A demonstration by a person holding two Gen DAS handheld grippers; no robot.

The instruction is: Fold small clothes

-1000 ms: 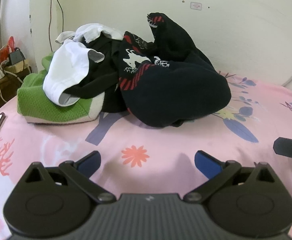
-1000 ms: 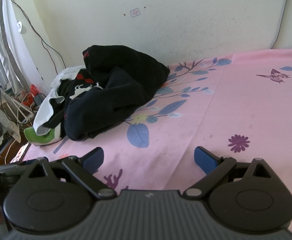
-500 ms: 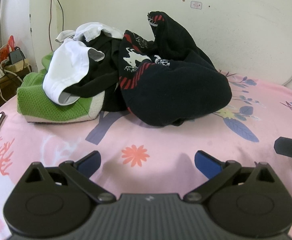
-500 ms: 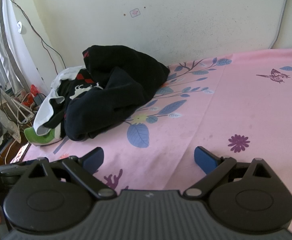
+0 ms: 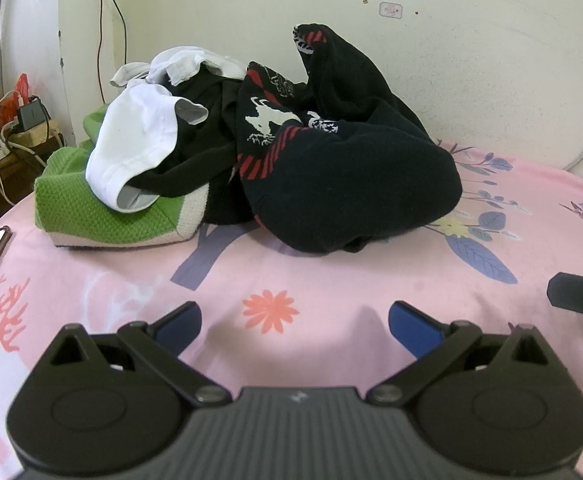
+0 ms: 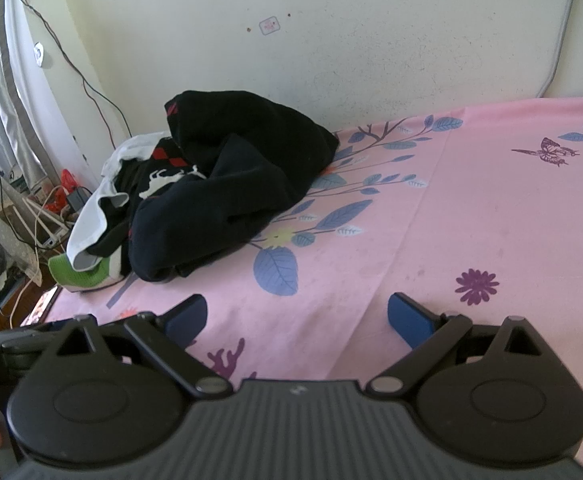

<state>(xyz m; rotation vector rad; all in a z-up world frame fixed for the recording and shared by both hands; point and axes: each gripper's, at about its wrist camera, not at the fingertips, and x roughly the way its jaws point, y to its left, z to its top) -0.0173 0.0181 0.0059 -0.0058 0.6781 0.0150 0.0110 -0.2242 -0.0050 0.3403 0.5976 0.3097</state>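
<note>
Both grippers, left gripper [image 5: 294, 318] and right gripper [image 6: 296, 316], hovered empty over the pink bedsheet [image 5: 331, 280] with jaws spread wide, near a tangled pile of clothes [image 5: 291, 152] by the wall. Grabbing the heap might have lifted several garments together.

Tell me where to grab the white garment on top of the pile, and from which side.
Probably best to pinch the white garment at its hemmed lower edge, which droops loose over the green knit piece. Bring the open left hand-held gripper in from the front-left: that edge faces this way, while a black garment crowds its right side.
</note>
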